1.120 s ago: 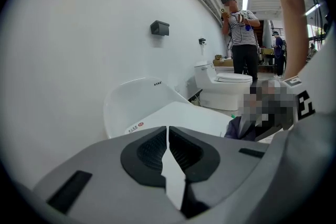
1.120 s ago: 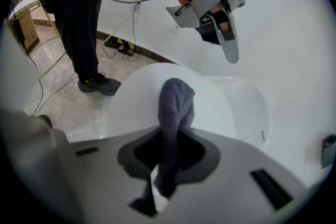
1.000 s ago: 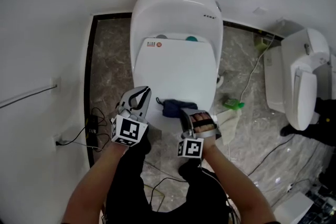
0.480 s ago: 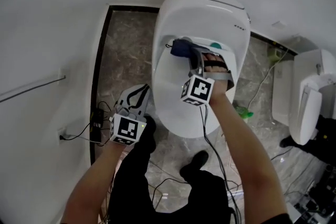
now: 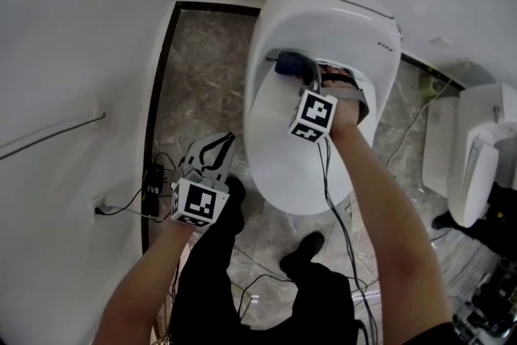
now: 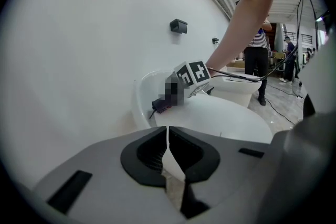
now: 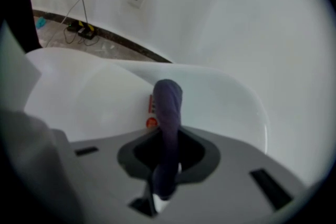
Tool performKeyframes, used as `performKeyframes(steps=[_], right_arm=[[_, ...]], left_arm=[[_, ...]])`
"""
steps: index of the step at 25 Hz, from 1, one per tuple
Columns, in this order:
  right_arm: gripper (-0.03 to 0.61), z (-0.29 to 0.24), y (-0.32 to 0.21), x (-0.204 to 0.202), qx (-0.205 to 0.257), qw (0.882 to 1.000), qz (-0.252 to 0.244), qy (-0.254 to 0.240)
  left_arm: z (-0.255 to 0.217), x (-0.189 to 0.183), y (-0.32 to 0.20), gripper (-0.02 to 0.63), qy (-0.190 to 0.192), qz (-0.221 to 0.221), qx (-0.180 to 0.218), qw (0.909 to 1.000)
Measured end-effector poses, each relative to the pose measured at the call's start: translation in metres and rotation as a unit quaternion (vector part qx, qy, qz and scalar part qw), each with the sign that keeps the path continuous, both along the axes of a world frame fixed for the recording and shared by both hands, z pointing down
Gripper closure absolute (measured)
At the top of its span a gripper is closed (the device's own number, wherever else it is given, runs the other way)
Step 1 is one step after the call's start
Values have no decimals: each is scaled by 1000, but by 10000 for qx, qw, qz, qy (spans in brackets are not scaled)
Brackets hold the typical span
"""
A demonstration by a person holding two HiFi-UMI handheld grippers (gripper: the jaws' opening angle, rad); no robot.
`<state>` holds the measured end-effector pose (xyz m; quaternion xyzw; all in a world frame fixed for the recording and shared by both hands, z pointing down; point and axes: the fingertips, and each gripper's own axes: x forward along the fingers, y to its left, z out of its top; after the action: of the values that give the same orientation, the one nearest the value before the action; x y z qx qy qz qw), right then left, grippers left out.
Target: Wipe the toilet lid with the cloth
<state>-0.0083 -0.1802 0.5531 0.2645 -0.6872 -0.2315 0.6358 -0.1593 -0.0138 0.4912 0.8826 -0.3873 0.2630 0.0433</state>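
Clamped on the crumpled dark blue cloth (image 5: 287, 63), the right gripper (image 5: 305, 73) has slid it slightly farther back on the glossy white toilet lid (image 5: 287, 161) (right at its rear edge), while the left gripper (image 5: 215, 146) stays alongside, jaws together and empty.

No legible text anywhere.

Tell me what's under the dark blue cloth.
The white plastic toilet lid, near its hinge end. A red sticker shows beside the dark blue cloth, held by the right gripper; directly beneath is covered.
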Motion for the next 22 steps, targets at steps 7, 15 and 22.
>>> performKeyframes(steps=[7, 15, 22], right_arm=[[514, 14, 16, -1, -287, 9995, -65, 92], [514, 18, 36, -8, -378, 9992, -123, 78], [514, 19, 57, -12, -374, 9992, -159, 4]], left_arm=[[-5, 9, 3, 584, 14, 149, 32, 9999], [-5, 10, 7, 584, -1, 156, 36, 9999], [-6, 15, 10, 584, 0, 198, 50, 9998]])
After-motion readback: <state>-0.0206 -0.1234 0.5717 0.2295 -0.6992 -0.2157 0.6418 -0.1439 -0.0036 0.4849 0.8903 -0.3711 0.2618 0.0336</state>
